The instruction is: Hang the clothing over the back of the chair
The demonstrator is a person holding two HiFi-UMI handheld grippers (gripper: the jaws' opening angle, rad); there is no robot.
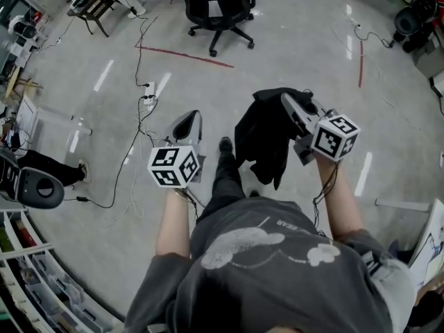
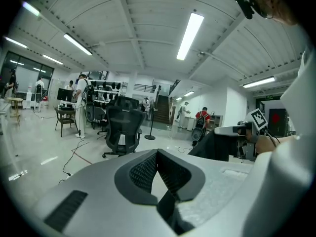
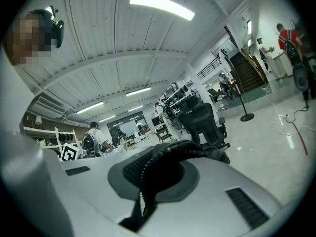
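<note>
In the head view a black garment (image 1: 263, 136) hangs bunched from my right gripper (image 1: 288, 103), which is shut on it, in front of the person's right arm. In the right gripper view, a fold of the clothing (image 3: 168, 168) fills the space between the pads. My left gripper (image 1: 193, 116) is held out to the left of the garment, its tips together and nothing in them; the left gripper view shows its pads (image 2: 143, 172) meeting at the tip. A black office chair (image 1: 218, 5) stands some way ahead on the floor, chair (image 2: 123, 127), chair (image 3: 202, 121).
Cables and a power strip (image 1: 148, 97) lie on the floor ahead left, near red tape lines (image 1: 184, 56). A small table with chairs (image 1: 94, 5) stands far left. Shelving (image 1: 35, 283) runs along the near left. Several people stand in the background (image 2: 81, 102).
</note>
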